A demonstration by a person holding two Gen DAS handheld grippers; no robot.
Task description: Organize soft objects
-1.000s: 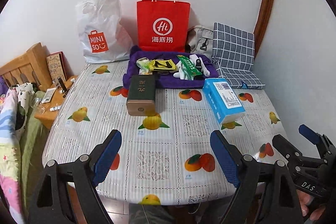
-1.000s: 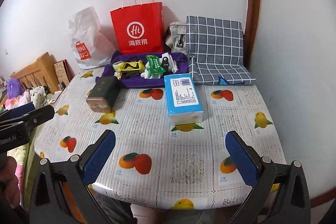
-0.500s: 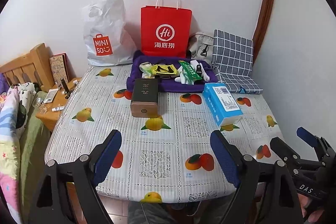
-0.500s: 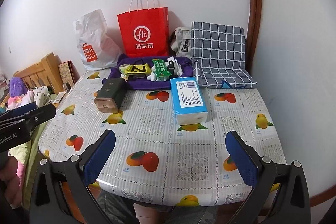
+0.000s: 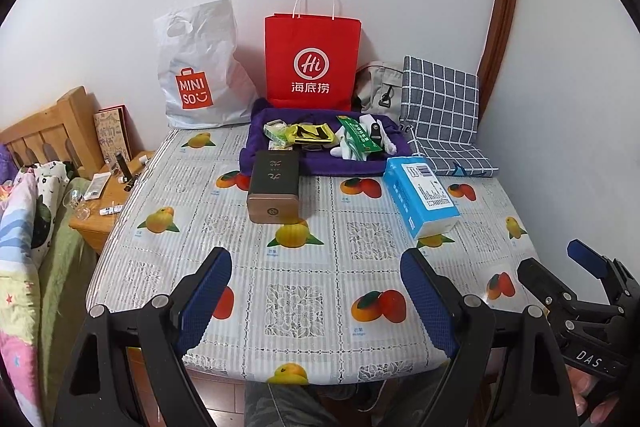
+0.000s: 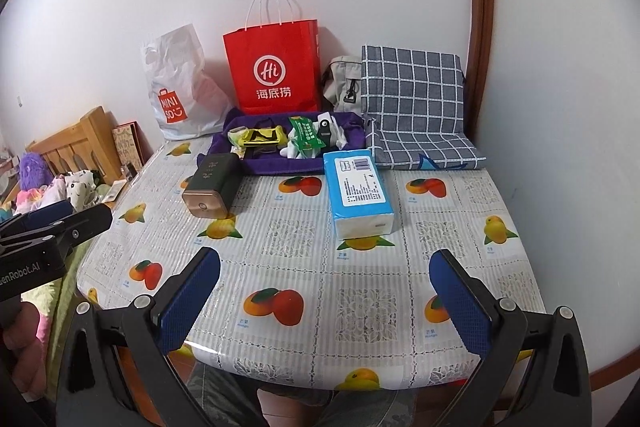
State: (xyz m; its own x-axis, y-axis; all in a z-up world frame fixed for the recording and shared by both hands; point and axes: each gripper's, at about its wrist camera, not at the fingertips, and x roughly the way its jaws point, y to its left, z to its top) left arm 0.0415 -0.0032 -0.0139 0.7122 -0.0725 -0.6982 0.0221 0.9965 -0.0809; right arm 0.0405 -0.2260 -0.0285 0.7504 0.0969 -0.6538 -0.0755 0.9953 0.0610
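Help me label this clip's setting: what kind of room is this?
Probably a bedroom at home: a wooden bed frame with patterned bedding stands beside the table, a cluttered wooden nightstand between them, and shopping bags lean against the wall.

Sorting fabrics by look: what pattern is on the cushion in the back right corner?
The cushion is dark grey-blue with a white grid check, clearest in the right wrist view.

Two bags, red [image 5: 312, 61] and white [image 5: 200, 71]; one tissue pack [image 5: 421, 195]; one dark box [image 5: 275, 185]; one checked cushion [image 5: 440, 107].
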